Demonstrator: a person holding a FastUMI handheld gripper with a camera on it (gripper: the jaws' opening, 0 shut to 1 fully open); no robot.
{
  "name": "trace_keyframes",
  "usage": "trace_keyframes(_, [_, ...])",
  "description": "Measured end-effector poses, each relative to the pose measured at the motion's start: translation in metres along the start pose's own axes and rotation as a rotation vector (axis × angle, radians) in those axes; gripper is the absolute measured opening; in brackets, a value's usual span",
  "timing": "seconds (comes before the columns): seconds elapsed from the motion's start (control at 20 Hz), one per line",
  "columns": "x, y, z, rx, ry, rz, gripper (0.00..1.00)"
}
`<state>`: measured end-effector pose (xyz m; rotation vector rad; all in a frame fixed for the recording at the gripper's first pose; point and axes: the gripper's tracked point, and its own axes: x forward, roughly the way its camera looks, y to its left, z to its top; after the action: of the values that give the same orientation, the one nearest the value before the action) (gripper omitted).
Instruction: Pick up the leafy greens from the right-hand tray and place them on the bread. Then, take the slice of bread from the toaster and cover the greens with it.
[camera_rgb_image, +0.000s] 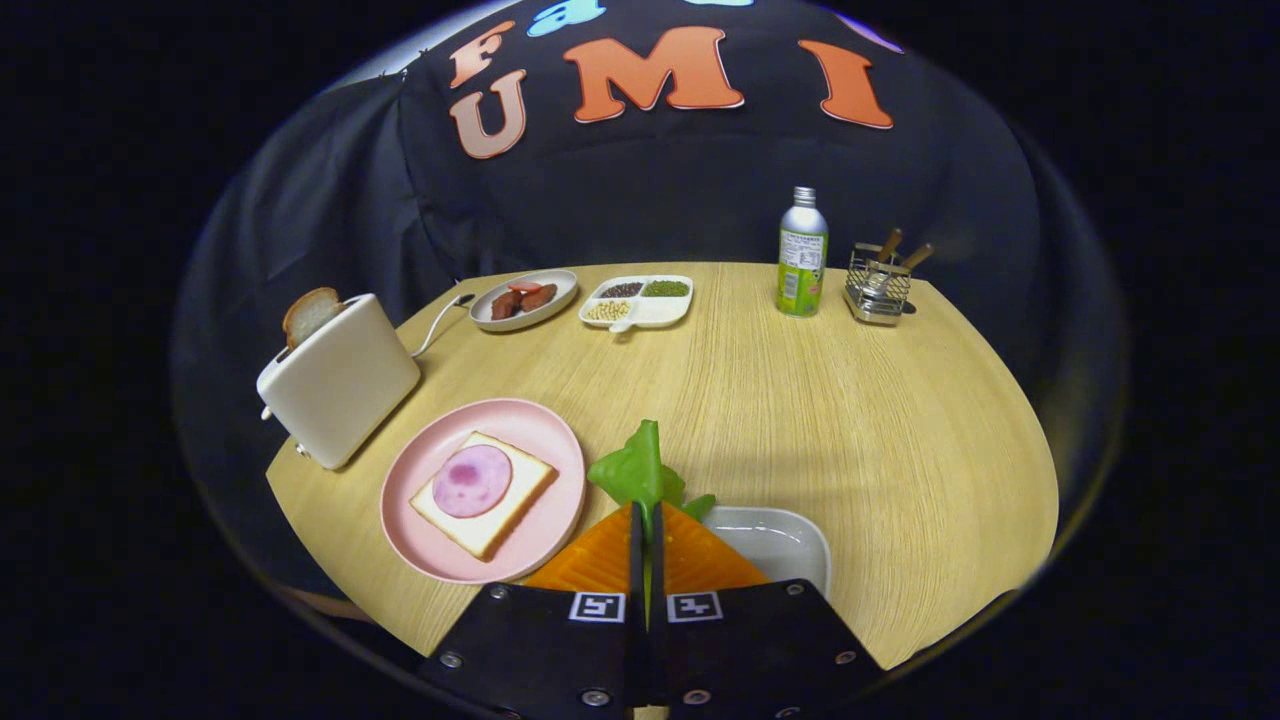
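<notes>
My gripper (645, 515) is shut on the leafy greens (635, 468), which stick up green just past the orange fingers (590, 560). The greens hang above the table, over the near edge of the white tray (790, 545) that lies right of the fingers. Left of the fingers is a pink plate (545, 435) with a slice of bread (500, 520) topped by a round pink slice of ham (472, 481). Farther left stands a white toaster (340, 385), and a second slice of bread (311, 313) pokes out of its slot.
At the back of the round wooden table (850, 420) are a grey plate of sausages (525, 298), a white divided dish of beans (640, 299), a green bottle (802, 255) and a wire utensil holder (880, 280). The toaster's cord (437, 322) runs toward the sausage plate.
</notes>
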<state>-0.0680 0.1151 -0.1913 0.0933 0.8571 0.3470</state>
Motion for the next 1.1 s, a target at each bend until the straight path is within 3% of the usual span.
trace_keyframes(0.5, [0.015,0.065,0.033,-0.068,-0.067,0.134,0.01])
trace_keyframes(1.1, [0.062,0.124,0.018,-0.118,0.013,0.181,0.02])
